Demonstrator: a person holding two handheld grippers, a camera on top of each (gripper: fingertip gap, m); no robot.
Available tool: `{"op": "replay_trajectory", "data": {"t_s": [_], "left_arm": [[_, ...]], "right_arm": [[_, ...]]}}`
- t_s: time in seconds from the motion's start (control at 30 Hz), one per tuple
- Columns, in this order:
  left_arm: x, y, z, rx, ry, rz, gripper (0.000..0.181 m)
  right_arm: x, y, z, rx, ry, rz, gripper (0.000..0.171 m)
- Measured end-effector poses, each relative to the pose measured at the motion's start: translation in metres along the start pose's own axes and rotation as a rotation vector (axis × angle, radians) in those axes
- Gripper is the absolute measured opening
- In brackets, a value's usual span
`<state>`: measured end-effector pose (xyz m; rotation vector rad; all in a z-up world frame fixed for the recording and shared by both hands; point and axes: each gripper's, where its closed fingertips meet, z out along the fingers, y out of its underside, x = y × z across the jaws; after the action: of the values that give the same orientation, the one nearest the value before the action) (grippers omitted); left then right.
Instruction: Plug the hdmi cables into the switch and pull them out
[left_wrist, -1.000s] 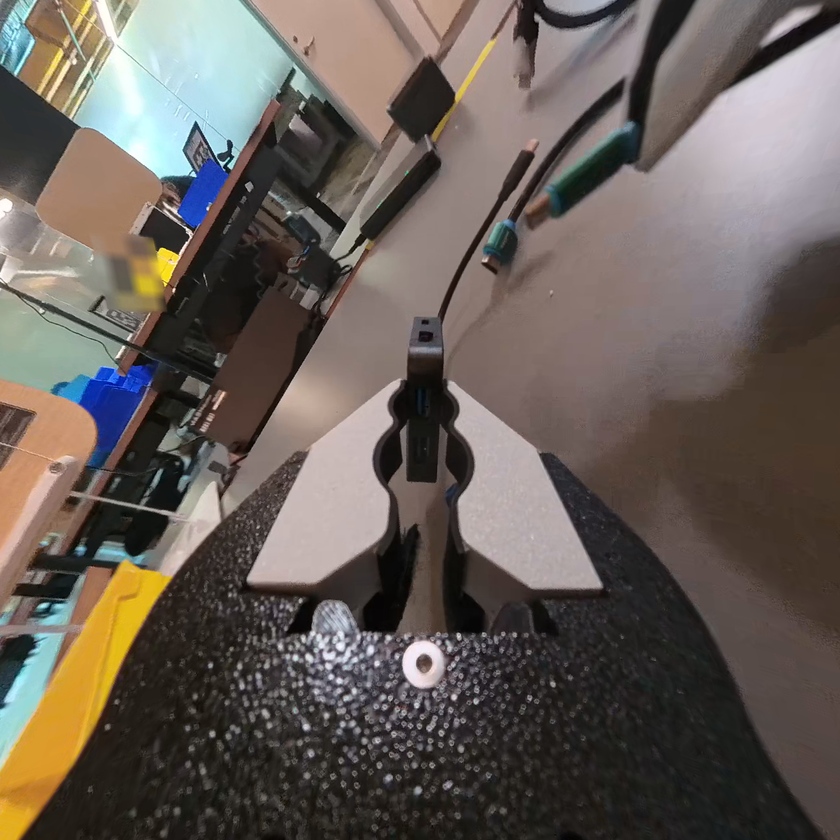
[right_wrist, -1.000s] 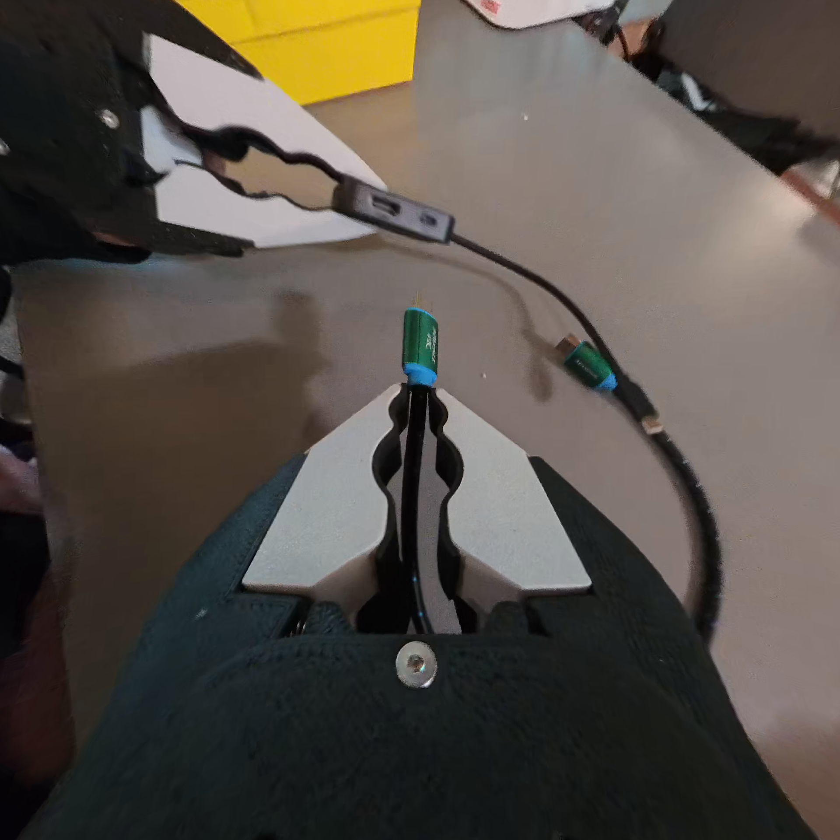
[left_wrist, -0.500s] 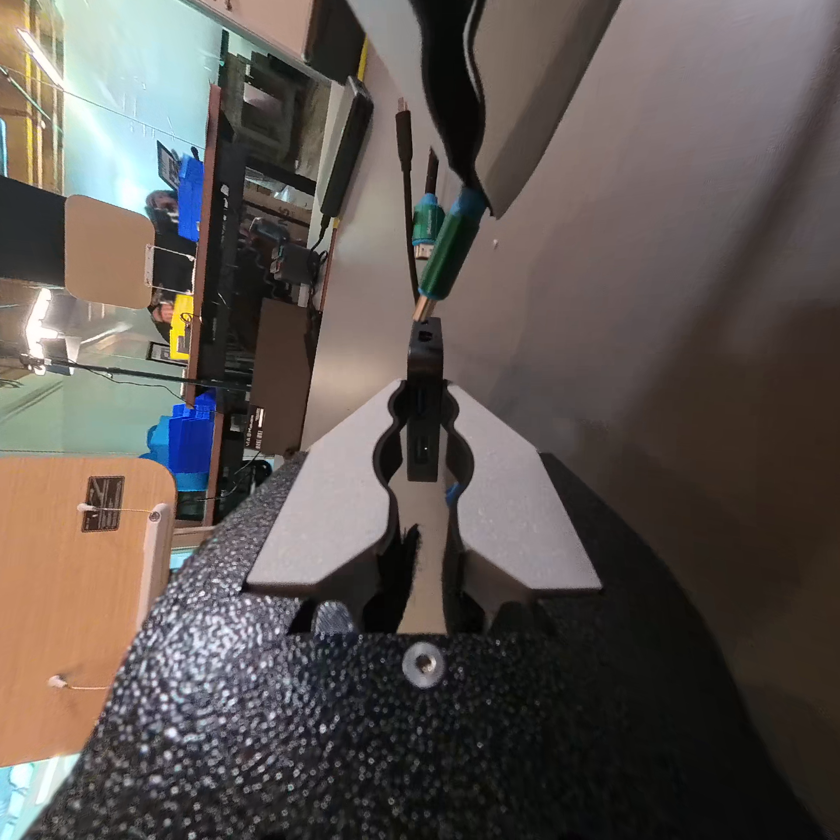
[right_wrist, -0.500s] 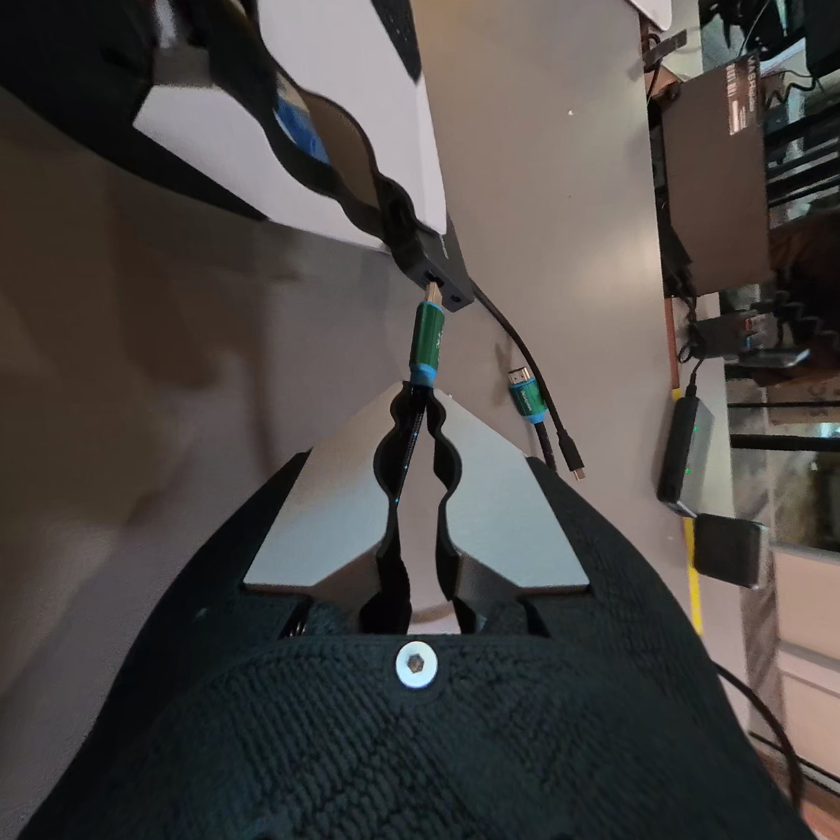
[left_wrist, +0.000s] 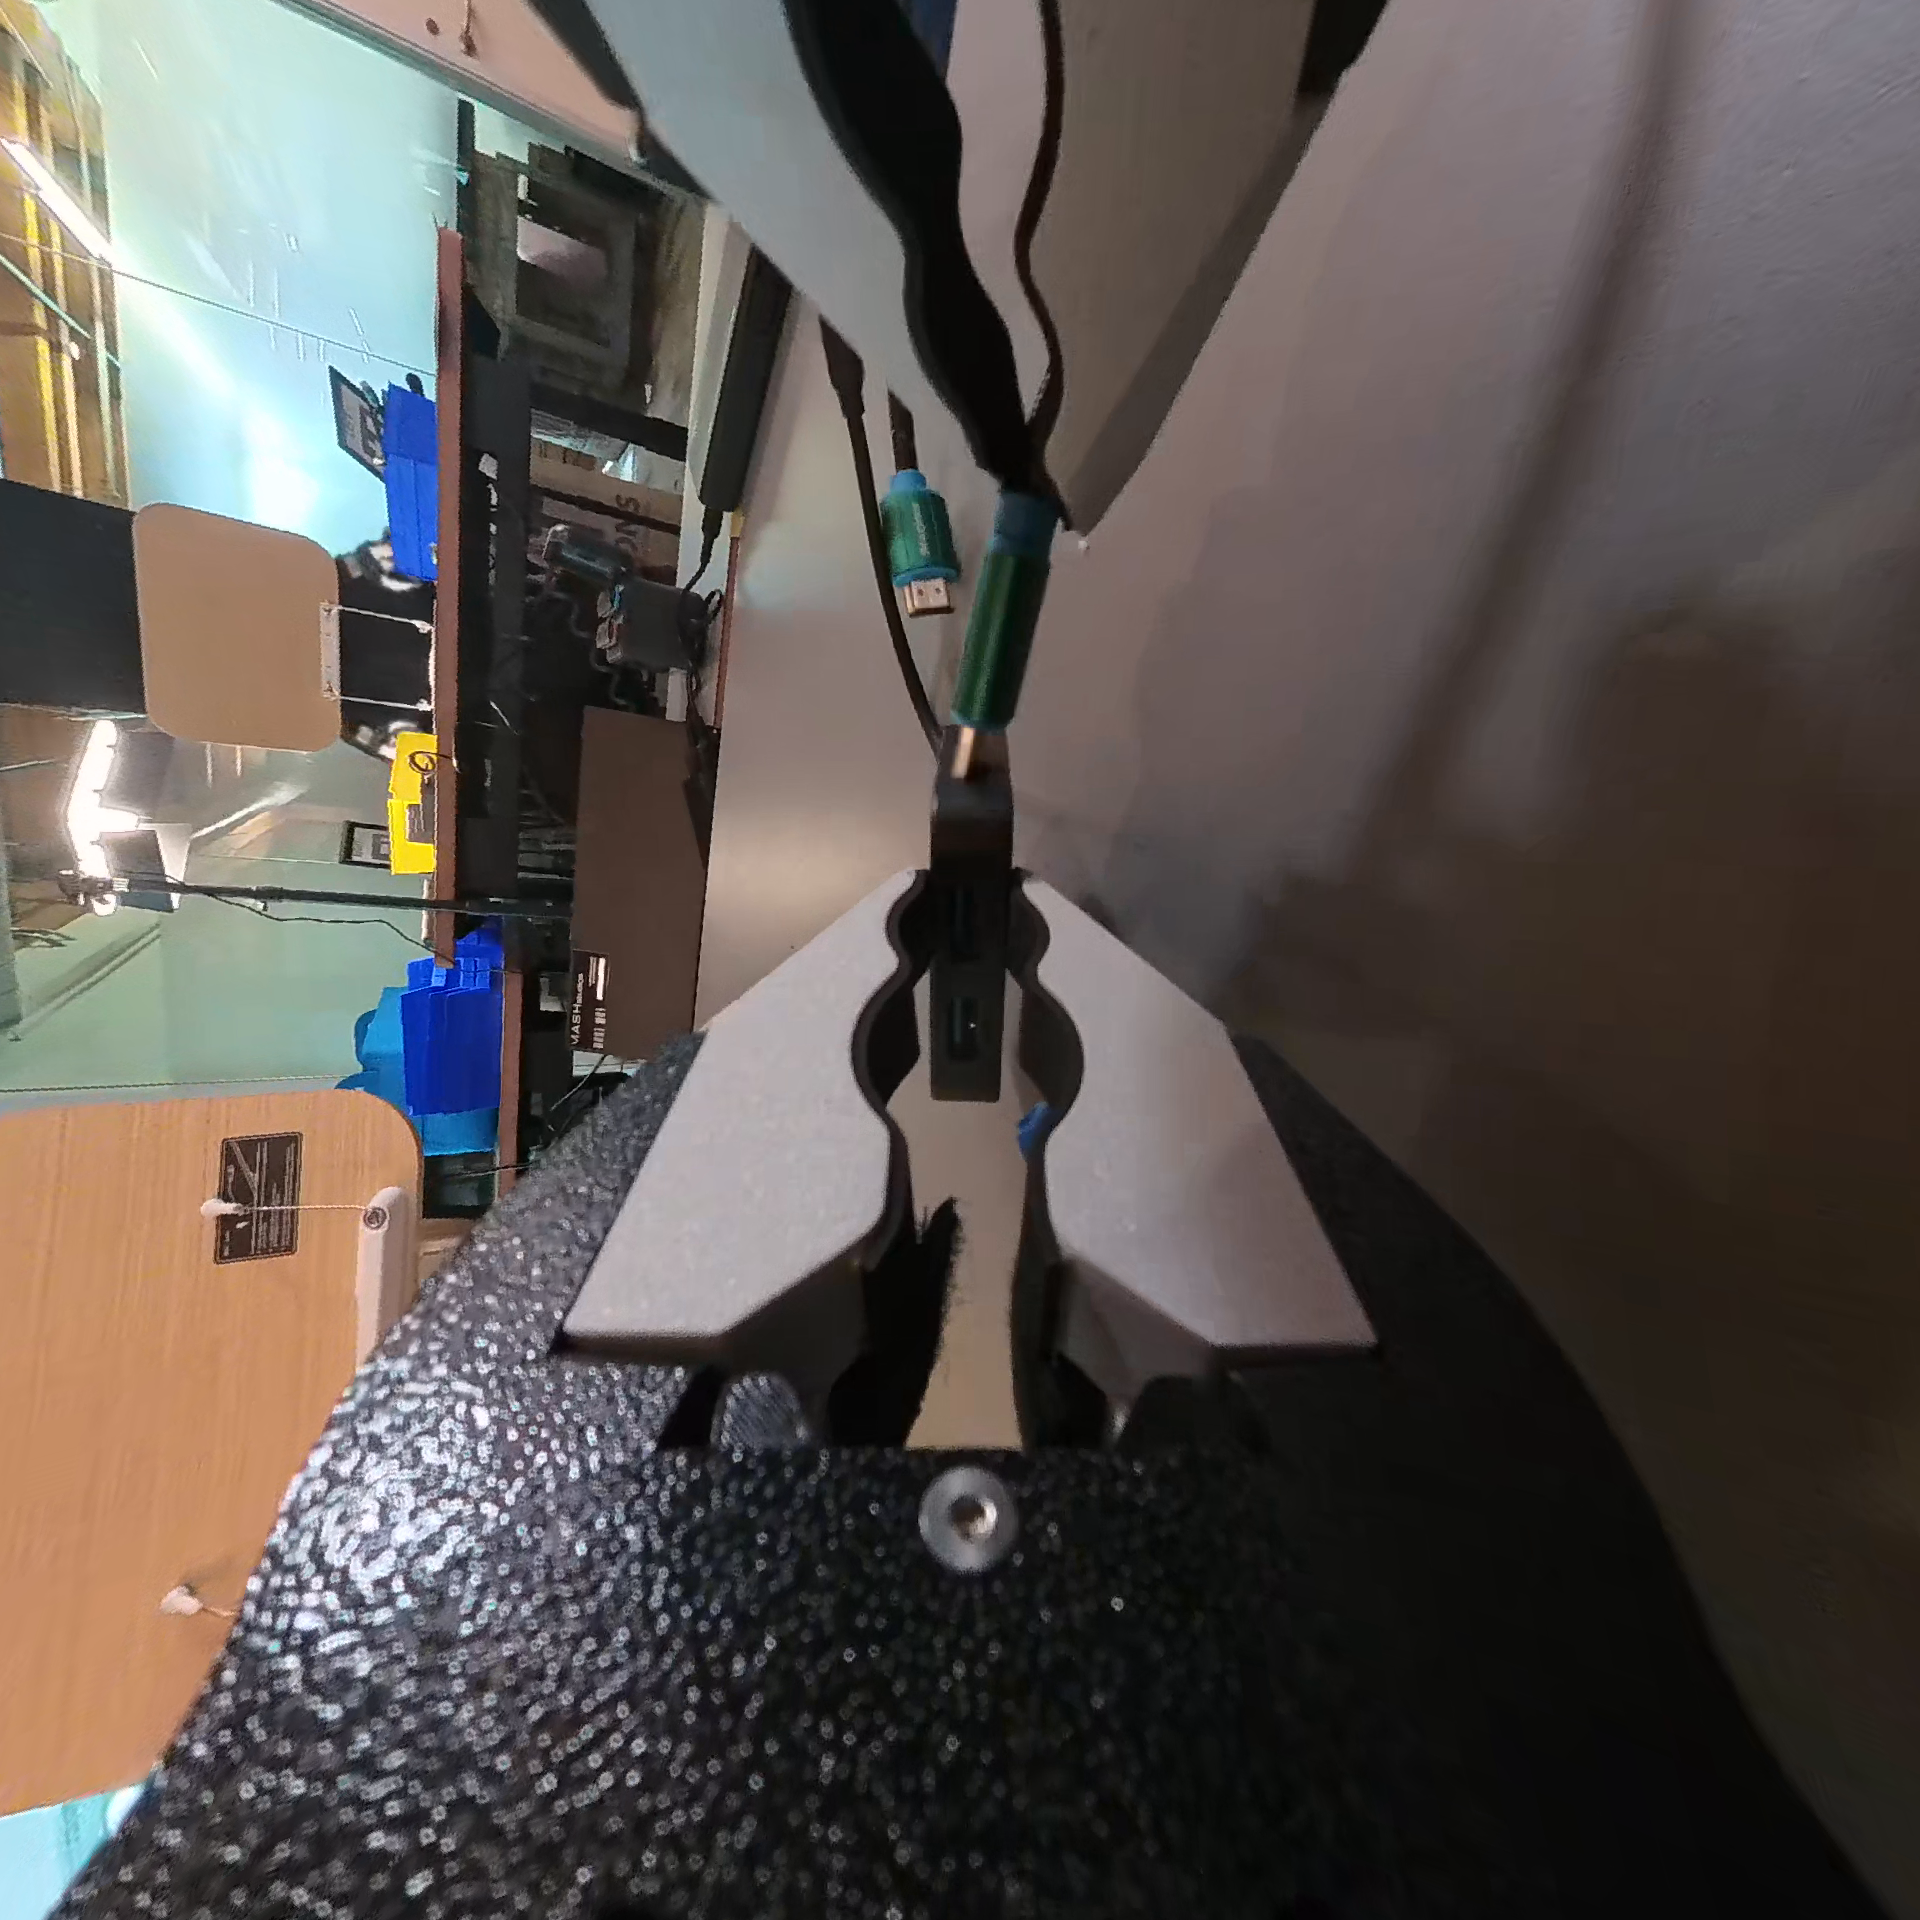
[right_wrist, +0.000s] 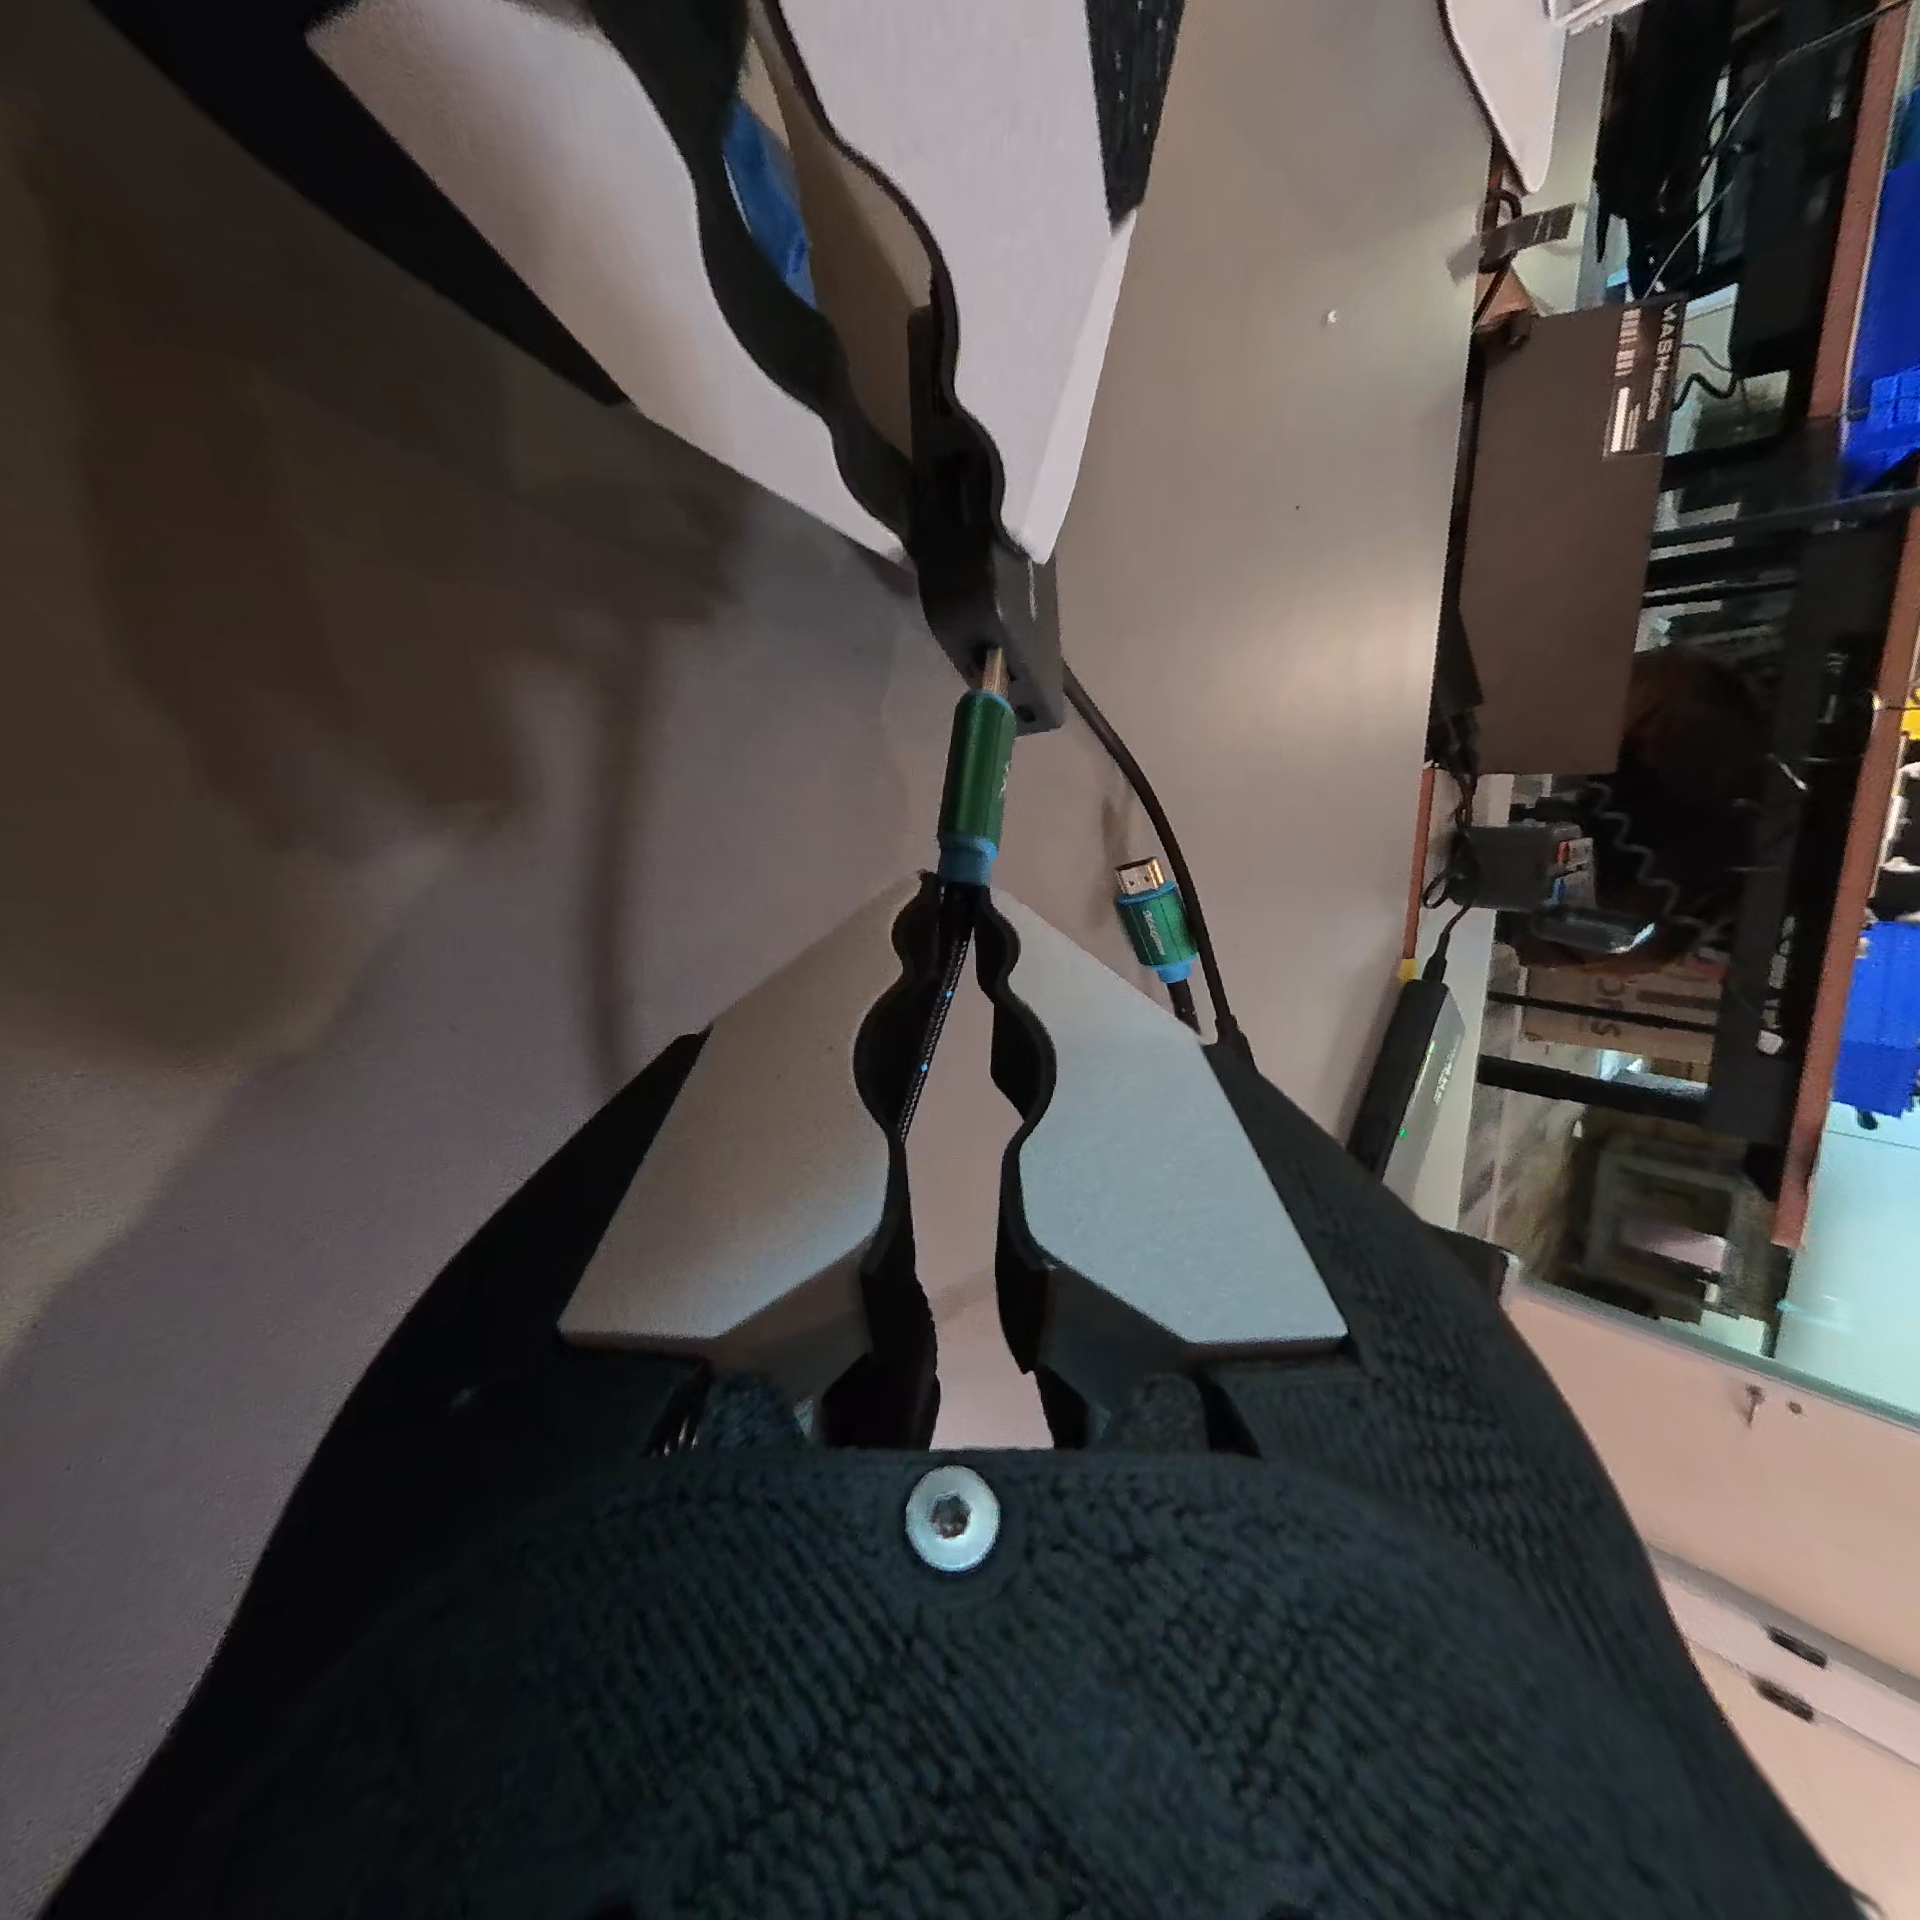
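My left gripper (left_wrist: 966, 894) is shut on the small black switch (left_wrist: 968, 966), holding it above the grey table (left_wrist: 1558, 520). My right gripper (right_wrist: 951, 894) is shut on the braided cable just behind a green HDMI plug (right_wrist: 975, 764). The plug's gold tip sits partly inside a port of the switch (right_wrist: 1003, 613). The same plug shows in the left wrist view (left_wrist: 995, 634), its tip at the switch's end. A second green HDMI plug (right_wrist: 1148, 920) lies loose on the table; it also shows in the left wrist view (left_wrist: 916, 545).
The switch's own thin black cable (right_wrist: 1153, 821) curves away over the table. A black power brick (right_wrist: 1408, 1070) lies near the table's far edge. Beyond the edge stand a dark box (right_wrist: 1548, 561), blue bins (left_wrist: 447, 1049) and a wooden board (left_wrist: 156, 1403). One gripper's finger ends stand about 6 centimetres off the other's.
Both grippers rolled sideways and came together. The green plug went from apart from the switch to having its tip in the switch's port.
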<state>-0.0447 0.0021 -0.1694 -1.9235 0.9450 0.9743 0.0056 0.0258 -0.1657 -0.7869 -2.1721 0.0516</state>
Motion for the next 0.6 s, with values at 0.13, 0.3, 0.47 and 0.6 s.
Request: {"op": "replay_trajectory", "data": {"t_s": [0.13, 0.3, 0.47, 0.6], "left_arm": [[0.001, 0.001, 0.0, -0.003, 0.005, 0.021, 0.012], [0.002, 0.001, 0.001, -0.012, 0.027, 0.053, 0.012], [-0.001, 0.001, 0.0, 0.003, 0.098, -0.057, 0.012], [-0.003, 0.002, 0.0, 0.008, 0.136, -0.113, 0.012]], "right_arm": [[0.001, 0.0, 0.0, 0.003, -0.004, -0.046, 0.004], [0.004, 0.0, 0.0, 0.018, -0.024, -0.131, 0.004], [0.01, -0.002, 0.0, 0.043, -0.07, -0.158, 0.004], [0.013, -0.005, 0.002, 0.044, -0.075, -0.193, 0.004]]}}
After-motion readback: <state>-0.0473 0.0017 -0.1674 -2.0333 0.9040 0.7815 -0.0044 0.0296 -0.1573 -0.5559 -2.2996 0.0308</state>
